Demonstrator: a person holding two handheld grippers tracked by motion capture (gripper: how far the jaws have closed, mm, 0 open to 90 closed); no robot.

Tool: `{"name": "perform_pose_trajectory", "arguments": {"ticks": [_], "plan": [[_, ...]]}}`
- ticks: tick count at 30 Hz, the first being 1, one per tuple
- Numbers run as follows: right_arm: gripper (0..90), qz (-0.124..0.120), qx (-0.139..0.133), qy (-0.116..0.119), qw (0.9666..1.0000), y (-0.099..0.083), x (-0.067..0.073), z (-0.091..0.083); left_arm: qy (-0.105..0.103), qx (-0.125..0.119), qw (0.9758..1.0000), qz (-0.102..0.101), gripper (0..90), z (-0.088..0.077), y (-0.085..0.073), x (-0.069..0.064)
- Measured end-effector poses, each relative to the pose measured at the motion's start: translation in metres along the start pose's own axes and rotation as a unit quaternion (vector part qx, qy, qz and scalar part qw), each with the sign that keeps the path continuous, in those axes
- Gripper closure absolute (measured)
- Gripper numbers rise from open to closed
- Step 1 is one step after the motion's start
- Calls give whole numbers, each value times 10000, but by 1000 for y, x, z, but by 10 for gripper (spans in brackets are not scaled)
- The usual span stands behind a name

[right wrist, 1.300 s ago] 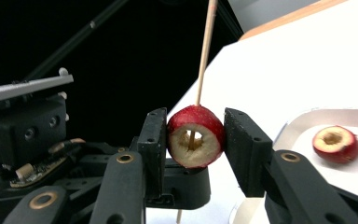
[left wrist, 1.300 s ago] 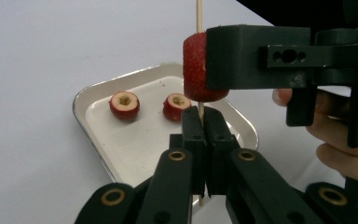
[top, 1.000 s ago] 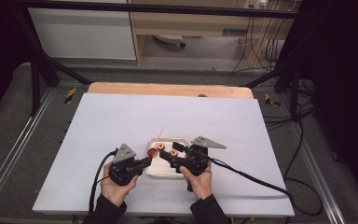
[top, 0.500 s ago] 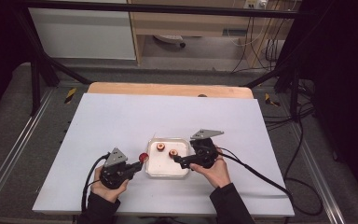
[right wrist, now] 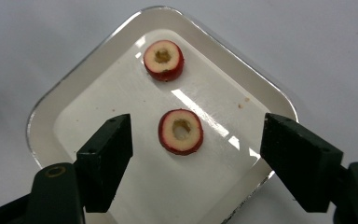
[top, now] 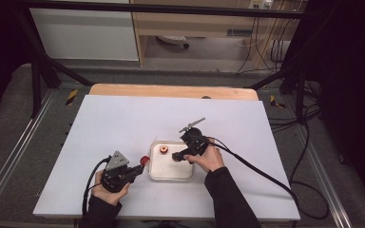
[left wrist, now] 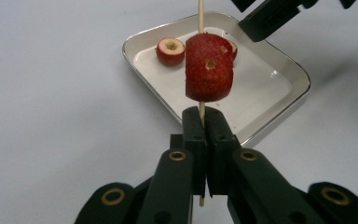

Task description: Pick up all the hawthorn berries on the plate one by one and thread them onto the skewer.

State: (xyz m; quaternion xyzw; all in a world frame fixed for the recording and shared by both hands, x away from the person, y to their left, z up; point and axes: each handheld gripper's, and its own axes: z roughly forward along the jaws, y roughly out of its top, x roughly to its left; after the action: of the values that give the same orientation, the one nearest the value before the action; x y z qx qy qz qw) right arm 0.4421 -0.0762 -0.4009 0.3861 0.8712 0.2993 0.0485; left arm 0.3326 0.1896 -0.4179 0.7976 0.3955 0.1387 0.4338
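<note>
My left gripper (top: pixel 136 169) (left wrist: pixel 200 122) is shut on a thin wooden skewer (left wrist: pixel 200 11) just left of the white tray (top: pixel 170 176). A red cored fruit piece (top: pixel 144 160) (left wrist: pixel 209 68) is threaded on the skewer above the jaws. My right gripper (top: pixel 177 156) (right wrist: pixel 198 142) hangs over the tray, open; its jaws have just been closing. A cored red fruit slice (right wrist: pixel 181 131) lies on the tray between and below them, untouched. A second slice (right wrist: pixel 163 59) (top: pixel 163 150) (left wrist: pixel 170 50) lies farther off in the tray (right wrist: pixel 41 113) (left wrist: pixel 302 84).
The tray rests on a white tabletop (top: pixel 114 123) with a wooden edge (top: pixel 171 91) at the far side. Each gripper trails a black cable; the right one's (top: pixel 261 171) runs across the table's right part. Dark frame bars stand around the table.
The two grippers, close together at the tray a second ago, have parted. The right one has swung to the tray's right side and hangs above it. The left has hardly moved.
</note>
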Motion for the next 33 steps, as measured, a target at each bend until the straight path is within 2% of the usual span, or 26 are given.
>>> {"name": "perform_pose_trajectory", "arguments": {"ticks": [3, 7, 8, 12, 14, 28, 33], "plan": [[306, -2, 325, -43, 9995, 5, 0, 7, -19, -1, 10000, 5, 883, 0, 0, 0], [353, 47, 604, -41, 9982, 12, 0, 14, -33, -5, 10000, 3, 883, 0, 1, 0], [369, 100, 670, -51, 9977, 14, 1, 16, -41, -4, 10000, 5, 883, 0, 1, 0], [441, 48, 866, -26, 9962, 18, 1, 23, -53, 8, 10000, 16, 883, 0, 1, 0], [459, 126, 943, 12, 9955, 19, 1, 26, -62, 10, 10000, 18, 883, 0, 1, 0], [601, 306, 1138, 131, 9929, 20, -1, 34, -58, 44, 10000, 68, 883, 0, 1, -1], [608, 400, 1024, 159, 9938, 20, -1, 32, -51, 21, 9999, 87, 883, -1, 1, -2]]}}
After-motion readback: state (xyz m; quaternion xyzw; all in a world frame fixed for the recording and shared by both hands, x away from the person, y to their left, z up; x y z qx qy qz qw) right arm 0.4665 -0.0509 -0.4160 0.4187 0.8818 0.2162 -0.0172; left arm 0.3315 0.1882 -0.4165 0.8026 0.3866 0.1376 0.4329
